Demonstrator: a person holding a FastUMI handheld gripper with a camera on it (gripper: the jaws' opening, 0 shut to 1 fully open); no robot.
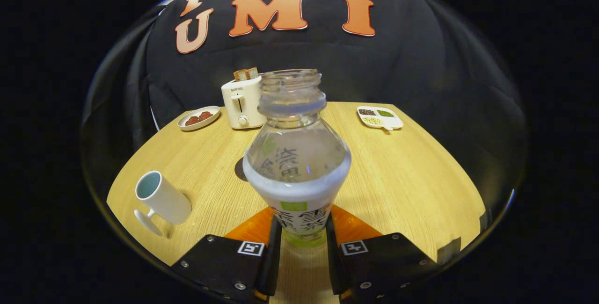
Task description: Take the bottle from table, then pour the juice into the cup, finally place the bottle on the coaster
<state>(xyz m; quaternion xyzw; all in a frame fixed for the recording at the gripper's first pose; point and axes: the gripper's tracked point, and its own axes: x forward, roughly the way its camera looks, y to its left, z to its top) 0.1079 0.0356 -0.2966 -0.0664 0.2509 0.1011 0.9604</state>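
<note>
A clear plastic bottle (297, 163) with a white label and no cap stands upright between my fingers. It holds pale liquid up to its shoulder. My gripper (303, 243) is shut on the bottle's lower part, with one finger pressing on each side. A white cup (164, 199) with a handle sits on the wooden table (412, 177), off to the left of the fingers, its mouth open. A dark round coaster (239, 171) peeks out just behind the bottle's left side; most of it is hidden by the bottle.
A white toaster (242, 103) with bread in it stands at the table's far side. A small plate (198, 118) of red pieces lies to its left. At the far right sits a divided dish (379, 117) of beans.
</note>
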